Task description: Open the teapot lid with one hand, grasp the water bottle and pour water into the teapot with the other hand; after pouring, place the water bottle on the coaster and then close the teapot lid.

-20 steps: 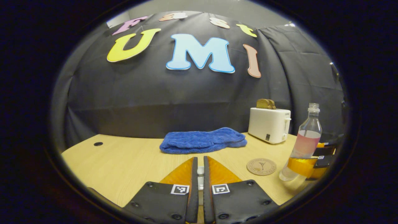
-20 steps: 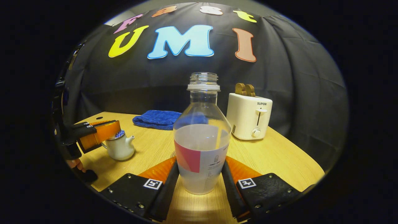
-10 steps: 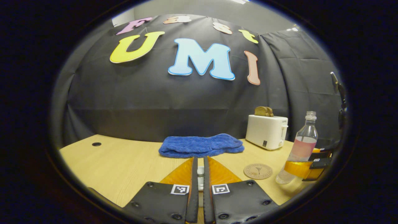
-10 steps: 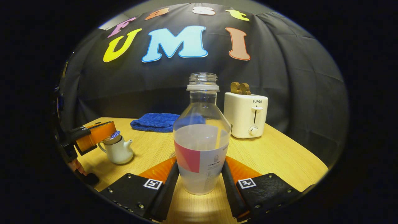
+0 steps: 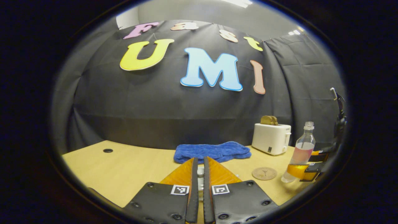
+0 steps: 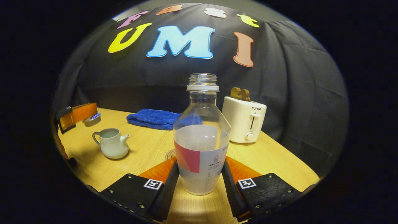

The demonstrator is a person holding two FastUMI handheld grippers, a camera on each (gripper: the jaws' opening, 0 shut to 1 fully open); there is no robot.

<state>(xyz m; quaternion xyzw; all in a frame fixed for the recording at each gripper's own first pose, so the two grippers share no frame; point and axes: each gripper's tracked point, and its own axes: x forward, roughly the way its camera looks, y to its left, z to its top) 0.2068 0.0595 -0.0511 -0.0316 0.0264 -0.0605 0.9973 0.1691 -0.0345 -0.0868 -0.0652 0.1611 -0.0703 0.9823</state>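
Note:
My left gripper is shut on the knob of the teapot lid, which peeks out between its fingers. In the right gripper view that lid hangs in the left gripper, above and left of the white teapot, whose mouth is uncovered. My right gripper is shut on the clear, uncapped water bottle, upright and about half full. In the left gripper view the bottle and right gripper sit far right, beside the round coaster.
A blue towel lies at the back of the wooden table. A white toaster with bread in it stands back right. The coaster's edge shows just behind the bottle.
My left gripper has lifted the lid off the teapot and carried it up and to the left. The teapot now stands open. The right gripper keeps its hold on the bottle.

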